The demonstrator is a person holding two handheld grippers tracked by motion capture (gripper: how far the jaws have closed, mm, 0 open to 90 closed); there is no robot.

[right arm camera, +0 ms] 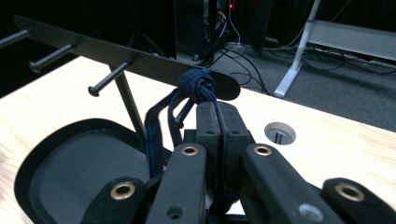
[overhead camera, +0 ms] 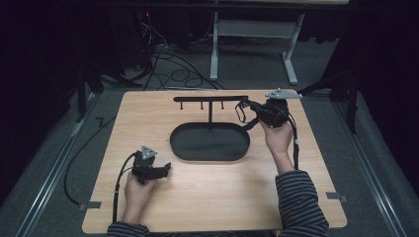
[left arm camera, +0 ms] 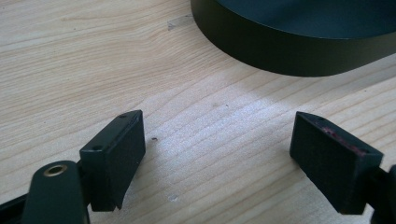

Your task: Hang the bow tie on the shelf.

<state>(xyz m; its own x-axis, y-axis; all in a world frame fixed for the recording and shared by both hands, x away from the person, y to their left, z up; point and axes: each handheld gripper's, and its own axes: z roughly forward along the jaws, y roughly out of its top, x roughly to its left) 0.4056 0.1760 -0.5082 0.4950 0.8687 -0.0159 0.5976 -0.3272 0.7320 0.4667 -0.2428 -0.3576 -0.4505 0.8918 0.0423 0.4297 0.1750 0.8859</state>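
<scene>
**Dark blue strap held at the end of the peg rack**

The wooden table (overhead camera: 212, 197) carries everything shown. Just left of and below the right gripper (overhead camera: 245, 106) lies the black oval tray (overhead camera: 210, 142); from its far side a thin post rises to the black rack bar (overhead camera: 210, 98), which bears a row of pegs (right arm camera: 109, 77) and ends directly in front of this gripper. In the right gripper view the jaws are clenched on a dark blue strap (right arm camera: 198, 86): its knot sits just above the jaw tips, against the rounded end of the bar, and its loops hang down to the left of the jaws, near the end peg. Whether the strap is already hooked on that peg cannot be told. Beyond the jaws to the right a round cable hole (right arm camera: 280, 133) opens in the table.

The left gripper (left arm camera: 217, 140) rests low over bare wood, well apart from the right one, its jaws spread wide with nothing between them. The tray's wall lies ahead of it, near but not touching.
</scene>
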